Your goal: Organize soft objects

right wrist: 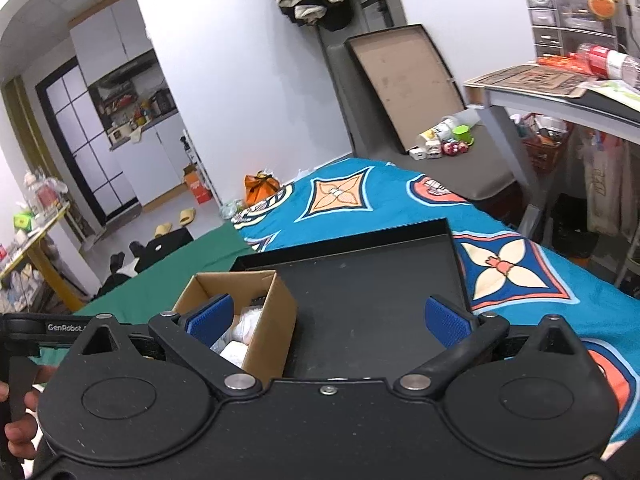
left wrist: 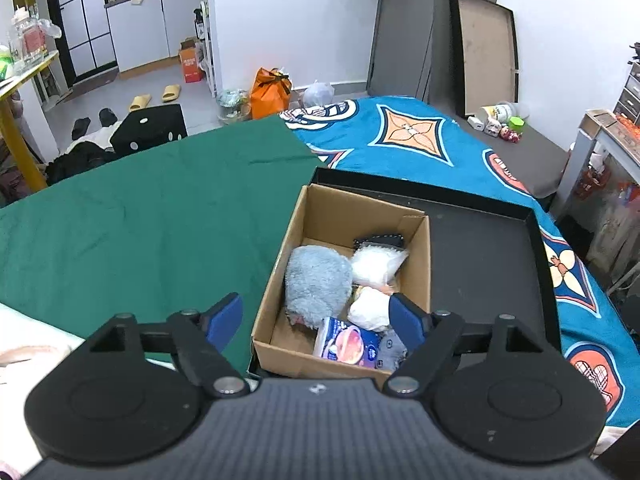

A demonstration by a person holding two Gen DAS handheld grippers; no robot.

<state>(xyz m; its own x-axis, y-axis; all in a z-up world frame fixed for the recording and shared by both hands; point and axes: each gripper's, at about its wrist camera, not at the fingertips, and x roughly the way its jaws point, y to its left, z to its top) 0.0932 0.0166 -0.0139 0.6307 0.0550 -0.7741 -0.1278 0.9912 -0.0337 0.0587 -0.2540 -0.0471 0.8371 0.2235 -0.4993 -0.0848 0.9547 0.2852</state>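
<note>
Hovering with left gripper [left wrist: 316, 320] open, empty, directly above cardboard box [left wrist: 280, 344]; right gripper [right wrist: 328, 320] open beside it.

Your left gripper [left wrist: 316, 318] hangs above the near end of the cardboard box [left wrist: 320, 216], pitched steeply downward, jaws spread wide with nothing between the blue pads [left wrist: 226, 312]. Your right gripper [right wrist: 328, 318] sits to the right of that box, tilted less steeply, jaws at their widest and likewise empty; its left pad [right wrist: 210, 318] overlaps the box opening in view. Fingers of your left hand [right wrist: 16, 428] grip the left tool's handle, left of the box.
</note>
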